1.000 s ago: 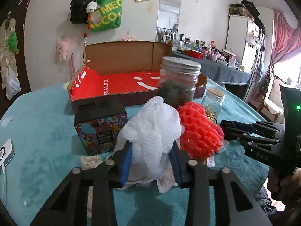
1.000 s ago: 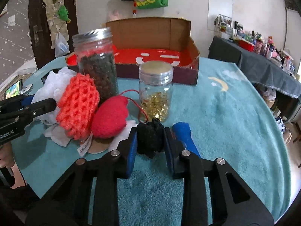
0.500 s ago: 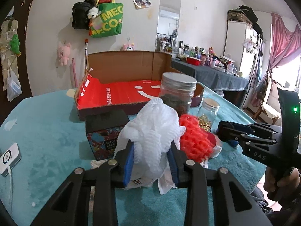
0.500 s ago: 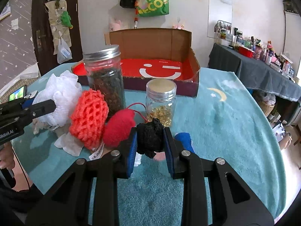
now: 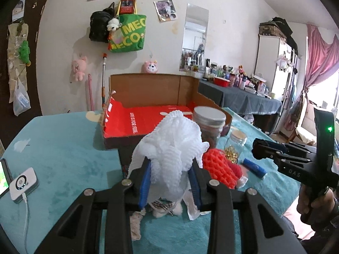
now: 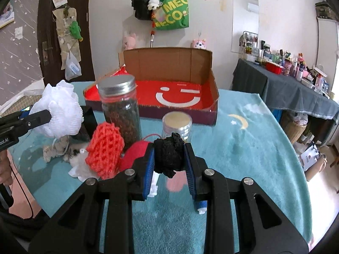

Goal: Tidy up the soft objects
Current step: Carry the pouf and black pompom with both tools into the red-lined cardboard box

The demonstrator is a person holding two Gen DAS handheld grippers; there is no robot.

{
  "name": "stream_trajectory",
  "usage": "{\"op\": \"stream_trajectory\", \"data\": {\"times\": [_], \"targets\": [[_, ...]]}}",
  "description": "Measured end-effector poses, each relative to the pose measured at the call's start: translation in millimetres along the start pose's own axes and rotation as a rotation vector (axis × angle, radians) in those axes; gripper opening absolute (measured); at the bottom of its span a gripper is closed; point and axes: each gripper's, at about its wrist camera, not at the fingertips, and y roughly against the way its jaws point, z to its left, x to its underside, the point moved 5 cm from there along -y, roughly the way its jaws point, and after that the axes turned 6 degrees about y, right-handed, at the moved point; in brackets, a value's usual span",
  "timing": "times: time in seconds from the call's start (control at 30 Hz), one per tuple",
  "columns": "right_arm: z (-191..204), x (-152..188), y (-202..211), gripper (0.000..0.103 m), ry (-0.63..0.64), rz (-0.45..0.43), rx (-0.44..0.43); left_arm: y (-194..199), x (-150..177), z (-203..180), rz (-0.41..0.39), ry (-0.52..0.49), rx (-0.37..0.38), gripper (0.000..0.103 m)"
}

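Observation:
My left gripper is shut on a white foam net and holds it above the table; it also shows in the right wrist view. My right gripper is shut on a black fuzzy ball, lifted off the table. An orange foam net and a red soft pouch lie on the teal cloth. An open cardboard box with a red floor stands behind them.
A tall jar with a metal lid and a small jar stand before the box. A blue tube, a dark printed box, a white device and paper scraps lie on the cloth.
Both grippers have risen with their loads: the white net and the black ball are now higher above the table. The view looks further down on the box.

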Motion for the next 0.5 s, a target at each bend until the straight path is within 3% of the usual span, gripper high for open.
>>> {"op": "stream_trajectory", "data": {"times": [0.3, 0.5], "targets": [[-10.6, -32.5, 5.4, 0.026, 0.017, -0.056, -0.006, 6.0, -36.2, 13.4, -0.052, 0.011, -0.008, 0.035], [-18.4, -66.4, -6.1, 0.026, 0.055, -0.071, -0.046, -9.4, -69.5, 15.5, -0.036, -0.016, 0.03, 0.035]]}}
